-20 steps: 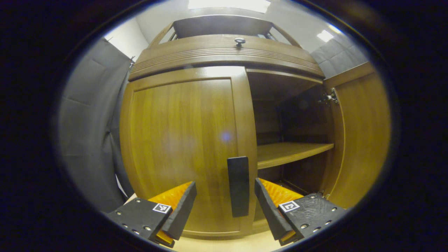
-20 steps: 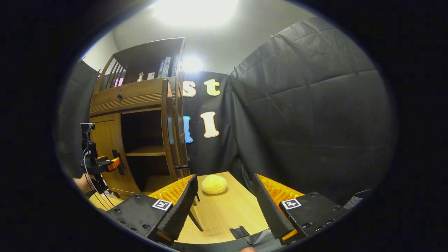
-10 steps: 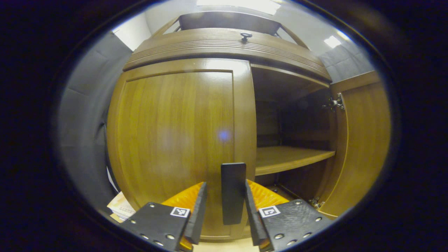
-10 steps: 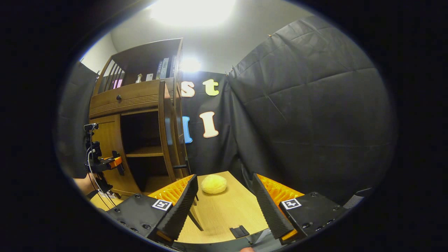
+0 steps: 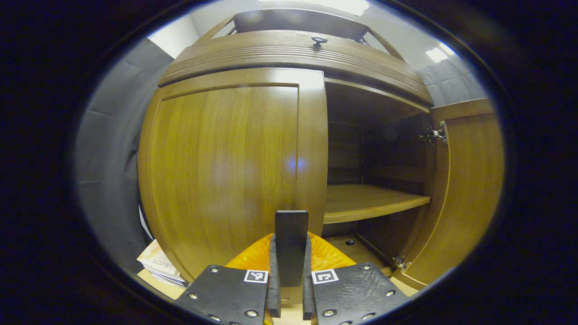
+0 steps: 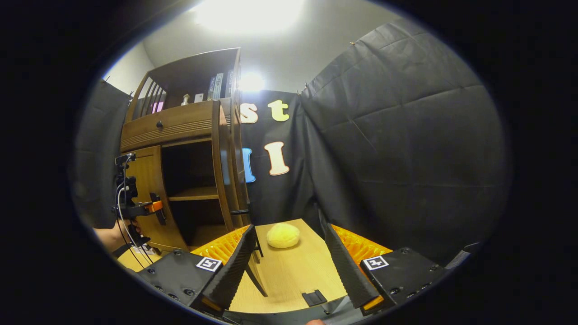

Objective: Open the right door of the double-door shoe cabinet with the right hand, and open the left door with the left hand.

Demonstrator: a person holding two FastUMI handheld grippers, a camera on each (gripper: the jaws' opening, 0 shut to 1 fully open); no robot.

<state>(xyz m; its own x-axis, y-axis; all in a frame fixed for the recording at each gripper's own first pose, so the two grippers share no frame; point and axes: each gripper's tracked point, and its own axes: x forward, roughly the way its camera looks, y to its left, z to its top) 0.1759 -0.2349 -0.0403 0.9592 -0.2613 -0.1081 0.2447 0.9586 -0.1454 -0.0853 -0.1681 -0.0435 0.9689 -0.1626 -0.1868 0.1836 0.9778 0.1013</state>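
The left gripper (image 5: 289,280) is clamped on the flat black handle (image 5: 291,246) of the brown wooden left door (image 5: 226,167). The right gripper (image 6: 289,266) gapes wide and empty over the pale wooden worktop (image 6: 293,275); the brown right door (image 6: 223,162) stands open.

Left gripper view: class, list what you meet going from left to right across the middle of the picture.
Grey curtain → closed left door → open compartment with its shelf → hinge → opened right door.

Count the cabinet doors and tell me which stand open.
2. The left door is closed, with the left tongs shut on its handle. The right door stands swung open, showing the shelf. No other doors show; some may be hidden.
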